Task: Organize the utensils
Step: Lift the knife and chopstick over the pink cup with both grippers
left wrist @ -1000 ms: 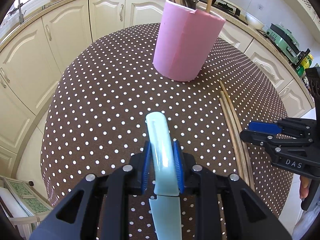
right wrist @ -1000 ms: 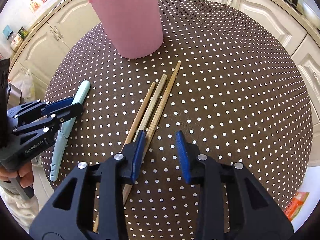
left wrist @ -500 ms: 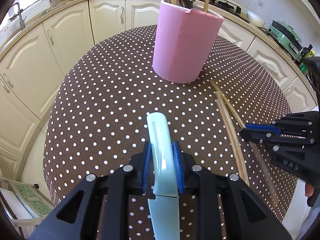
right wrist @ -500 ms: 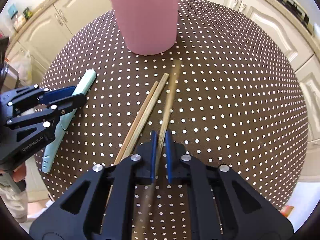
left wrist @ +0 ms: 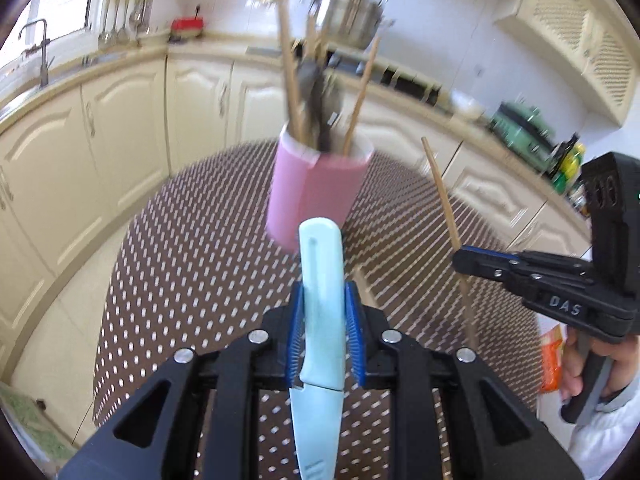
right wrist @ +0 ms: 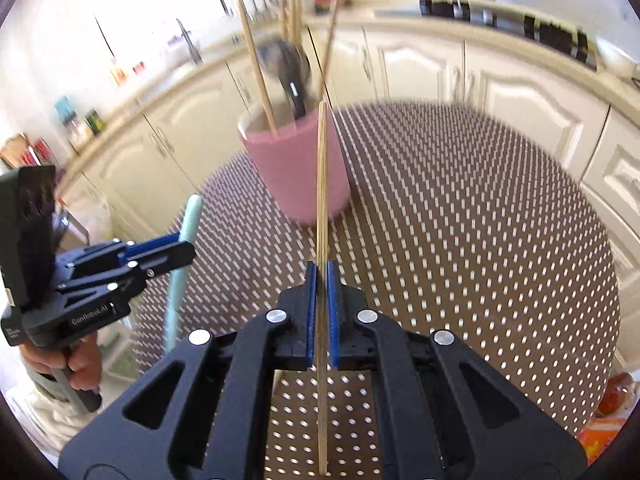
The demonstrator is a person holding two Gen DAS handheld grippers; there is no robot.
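My left gripper (left wrist: 324,328) is clamped on the pale-blue knife (left wrist: 320,300) by its handle, blade pointing back toward the camera, handle end toward the pink holder (left wrist: 316,196). My right gripper (right wrist: 322,316) is nearly fully closed on one bamboo chopstick (right wrist: 322,208), pads pinching it approx. mid-length; it tilts up toward the holder. Both items are lifted clear of the polka-dot surface (right wrist: 480,220). The holder stands at the far side of the surface w/ chopsticks and a dark spoon, I think (blurred), upright in it. From the left cam, another chopstick (left wrist: 366,286) seems to lie on the surface just right of my left gripper, partly hidden.
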